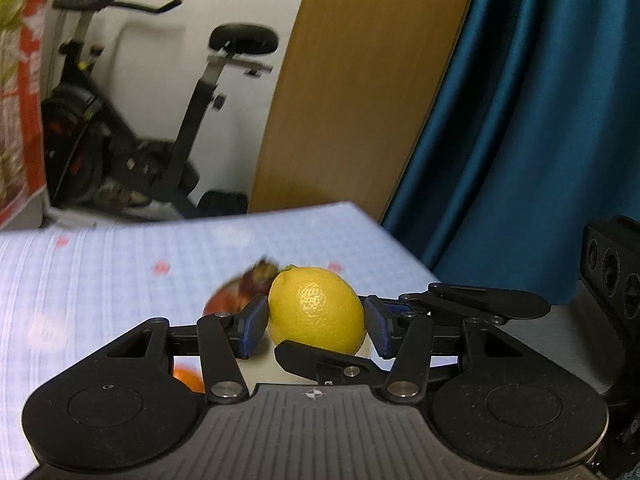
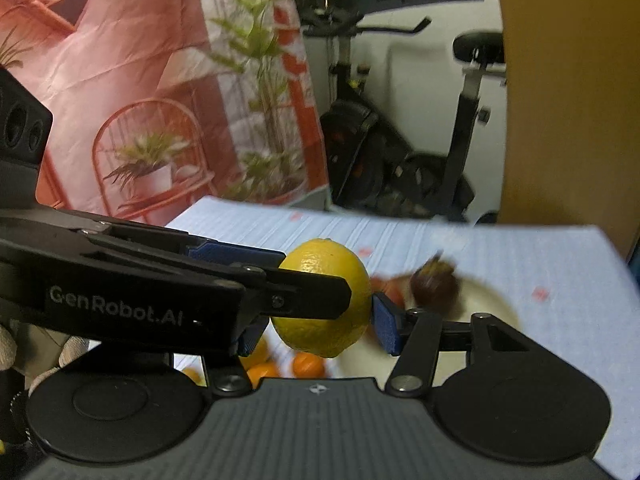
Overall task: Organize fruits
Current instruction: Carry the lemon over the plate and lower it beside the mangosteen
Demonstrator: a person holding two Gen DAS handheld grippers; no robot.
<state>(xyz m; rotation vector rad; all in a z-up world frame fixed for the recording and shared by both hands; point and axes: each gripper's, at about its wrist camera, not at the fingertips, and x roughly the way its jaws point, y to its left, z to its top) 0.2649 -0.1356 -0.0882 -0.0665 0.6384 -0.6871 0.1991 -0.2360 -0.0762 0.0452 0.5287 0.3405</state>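
A yellow lemon (image 1: 316, 308) hangs above the table between the blue pads of my left gripper (image 1: 317, 322), which is shut on it. My right gripper (image 2: 318, 332) grips the same lemon (image 2: 320, 338) from the other side, and one of its black fingers (image 1: 320, 360) crosses under the fruit in the left wrist view. In the right wrist view a left gripper finger (image 2: 304, 294) lies across the lemon's front. Below sit a dark purple fruit (image 2: 434, 284), a red apple (image 1: 224, 304) and several oranges (image 2: 306, 364).
A light blue cloth (image 1: 100, 280) covers the table, and a white plate (image 2: 480, 300) lies under the dark fruit. Behind stand an exercise bike (image 1: 192, 120), a wooden panel (image 1: 352, 80), a blue curtain (image 1: 540, 120) and a printed backdrop (image 2: 140, 80). A gloved hand (image 2: 8, 352) shows at the left edge.
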